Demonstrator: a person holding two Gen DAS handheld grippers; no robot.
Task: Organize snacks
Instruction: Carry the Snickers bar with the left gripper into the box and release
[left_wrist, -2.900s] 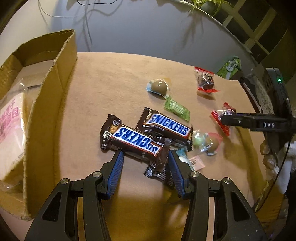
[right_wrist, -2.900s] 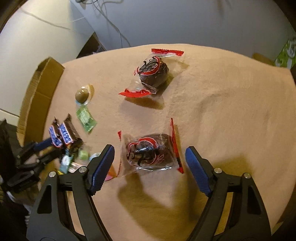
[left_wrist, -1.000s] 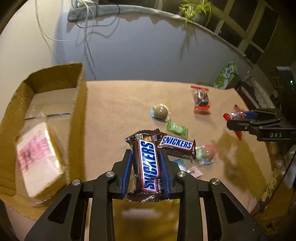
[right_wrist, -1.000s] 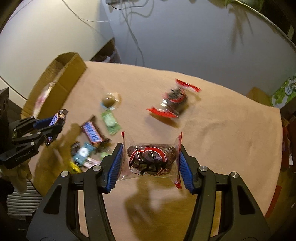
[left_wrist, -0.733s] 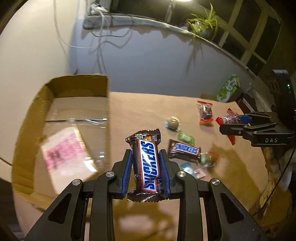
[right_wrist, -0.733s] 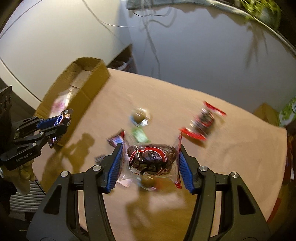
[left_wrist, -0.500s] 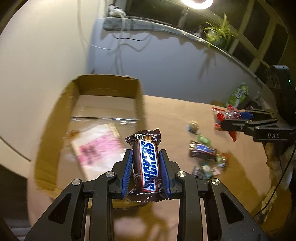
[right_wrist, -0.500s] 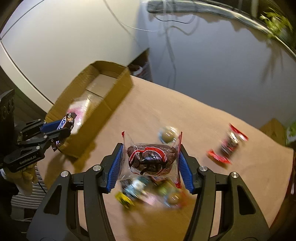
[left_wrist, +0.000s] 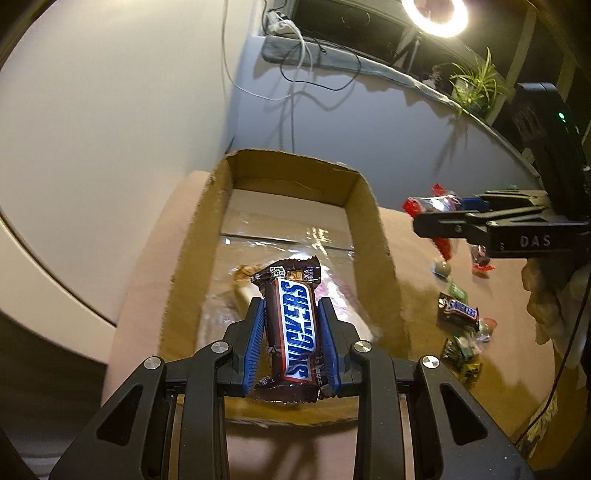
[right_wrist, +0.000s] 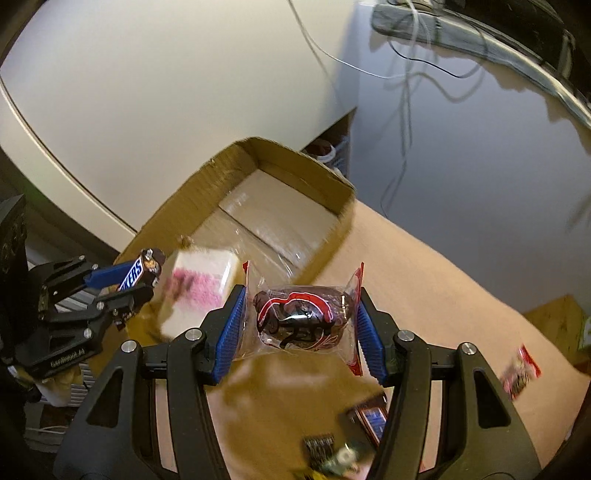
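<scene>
Left tool (left_wrist: 291, 332) grips a Snickers bar (left_wrist: 295, 325) above the cardboard box (left_wrist: 373, 236); right tool (right_wrist: 301, 328) clamps a red-wrapped chocolate snack (right_wrist: 301, 319).

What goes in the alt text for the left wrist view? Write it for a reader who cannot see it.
The left tongs grip a Snickers bar above an open cardboard box on a tan table. To the right, the right tongs hold a red-edged wrapped snack over loose candies.

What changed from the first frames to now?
Both tools closed on snacks and carried them from the table to the cardboard box: left tool grips a Snickers bar, right tool a red-wrapped chocolate cake. Remaining snacks stay put.
</scene>
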